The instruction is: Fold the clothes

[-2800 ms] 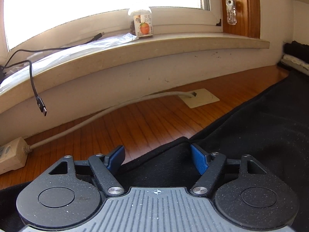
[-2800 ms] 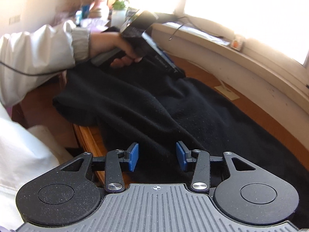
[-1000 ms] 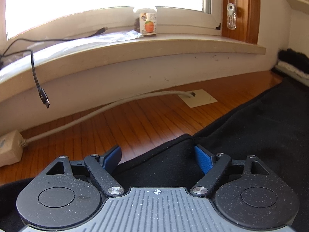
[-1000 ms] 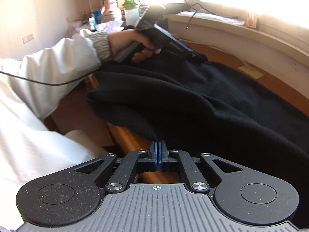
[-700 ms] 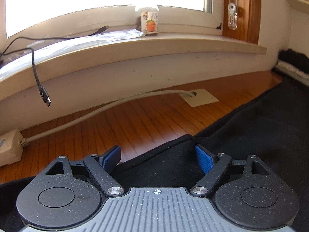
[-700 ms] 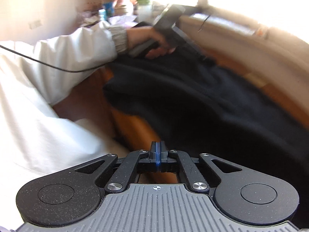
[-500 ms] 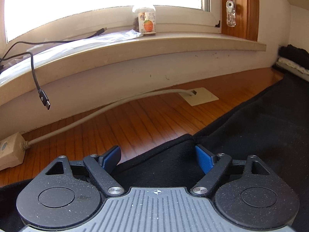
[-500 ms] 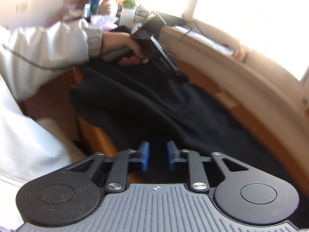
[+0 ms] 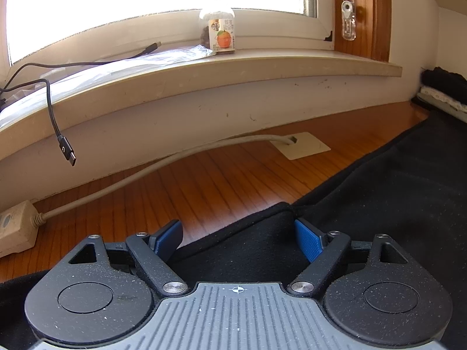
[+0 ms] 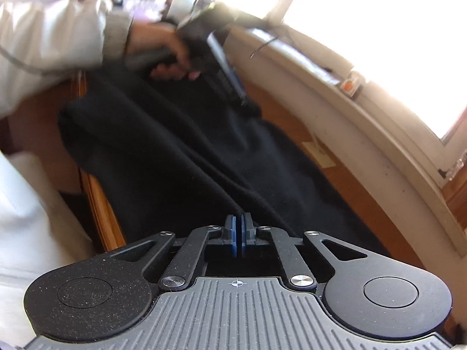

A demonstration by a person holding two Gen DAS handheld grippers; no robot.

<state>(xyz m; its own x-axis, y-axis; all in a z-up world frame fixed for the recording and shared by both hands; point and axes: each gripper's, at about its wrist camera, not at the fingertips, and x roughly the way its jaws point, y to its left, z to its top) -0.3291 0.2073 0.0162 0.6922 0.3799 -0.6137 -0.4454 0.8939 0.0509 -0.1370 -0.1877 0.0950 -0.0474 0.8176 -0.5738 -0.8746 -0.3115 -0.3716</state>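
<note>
Left gripper: jaws spread wide, blue pads well apart. A corner of the black garment lies between them, its folded edge peaking at about 12 o'clock of the gap; the pads do not press on it. From there the cloth runs off toward 3 o'clock, covering the wooden tabletop.

Beyond the cloth, at 11 o'clock, a grey cable crosses the wood from a beige power strip at 9 o'clock to a white plate at 12 o'clock. Windowsill above; small bottle with an orange label stands on it at 12 o'clock. A black USB cable hangs off the sill at 10 o'clock.

Right gripper: jaws have just been closing; pads now pressed together, nothing visibly between them. Black garment lies right beyond the tips and stretches to 12 o'clock, hanging over the table's near edge at 9 o'clock.

At 11 o'clock, blurred, the person's left hand in a white sleeve holds the other gripper down at the cloth's far end.
</note>
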